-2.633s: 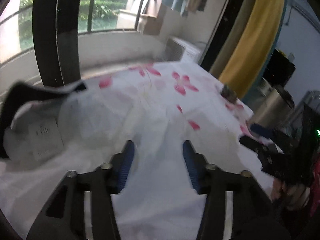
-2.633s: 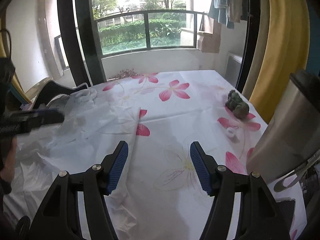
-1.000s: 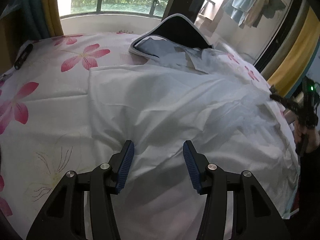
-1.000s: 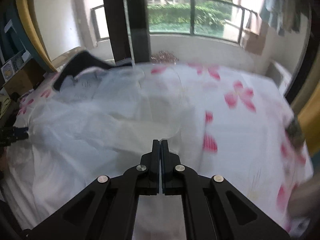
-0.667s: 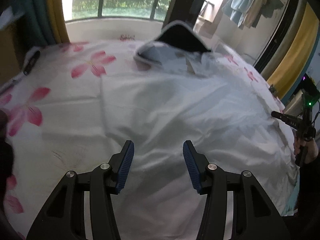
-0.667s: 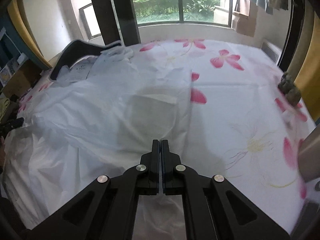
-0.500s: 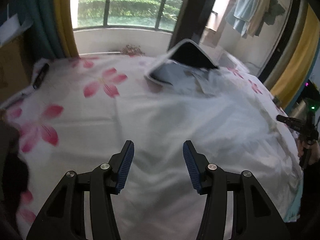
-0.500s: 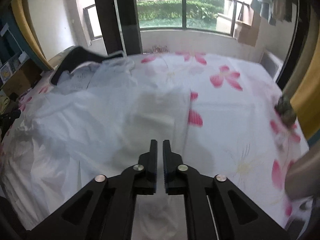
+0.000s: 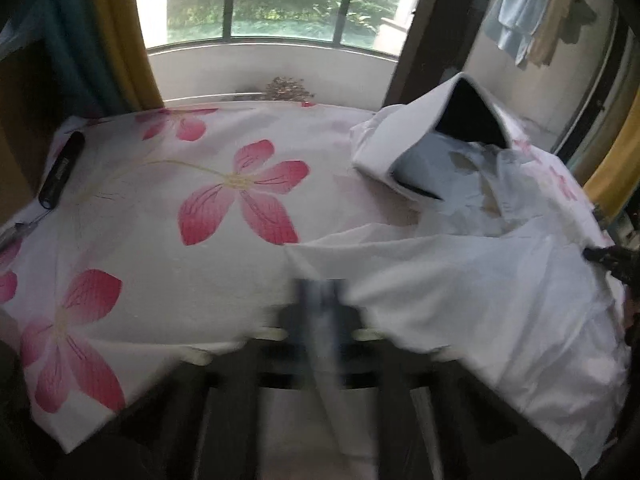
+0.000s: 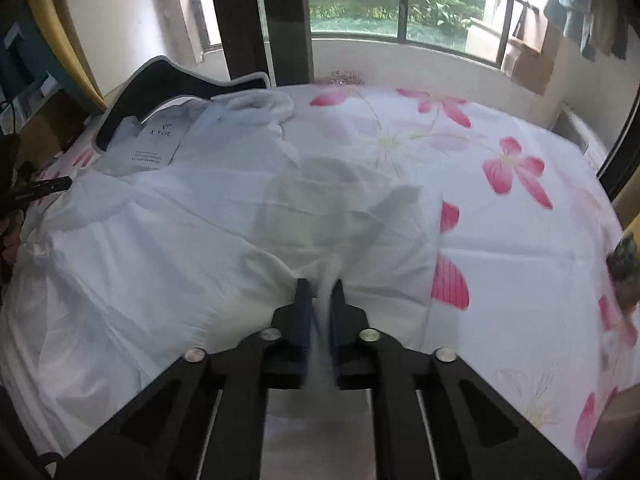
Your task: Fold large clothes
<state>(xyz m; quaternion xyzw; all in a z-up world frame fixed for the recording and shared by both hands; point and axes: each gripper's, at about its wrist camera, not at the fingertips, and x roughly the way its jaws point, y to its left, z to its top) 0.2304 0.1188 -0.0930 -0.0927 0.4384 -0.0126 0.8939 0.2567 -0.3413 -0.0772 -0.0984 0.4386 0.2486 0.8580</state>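
A large white garment (image 9: 480,300) (image 10: 160,260) lies spread over the bed, its dark-lined collar (image 9: 468,116) (image 10: 160,84) at the far end beside a paper label (image 10: 160,140). My left gripper (image 9: 320,300) is blurred; its jaws are closing, the fingers together at the garment's near left hem, and pale cloth seems to run between them. My right gripper (image 10: 320,292) also has closing jaws, a raised fold of the white cloth pinched between its pads. Each gripper's dark tip shows at the edge of the other's view, the left gripper's tip (image 10: 44,186) and the right gripper's tip (image 9: 608,256).
The bed sheet (image 9: 160,240) (image 10: 500,240) is white with pink flowers. A black stick-shaped object (image 9: 62,170) lies at its left edge, and a small dark green object (image 10: 624,264) at the right edge. A window with a railing (image 9: 280,0) and a yellow curtain (image 9: 124,32) stand behind.
My left gripper went from wide open to fingers together as its view swung left to the garment's edge. My right gripper parted slightly, dropped lower, and now has cloth between its pads.
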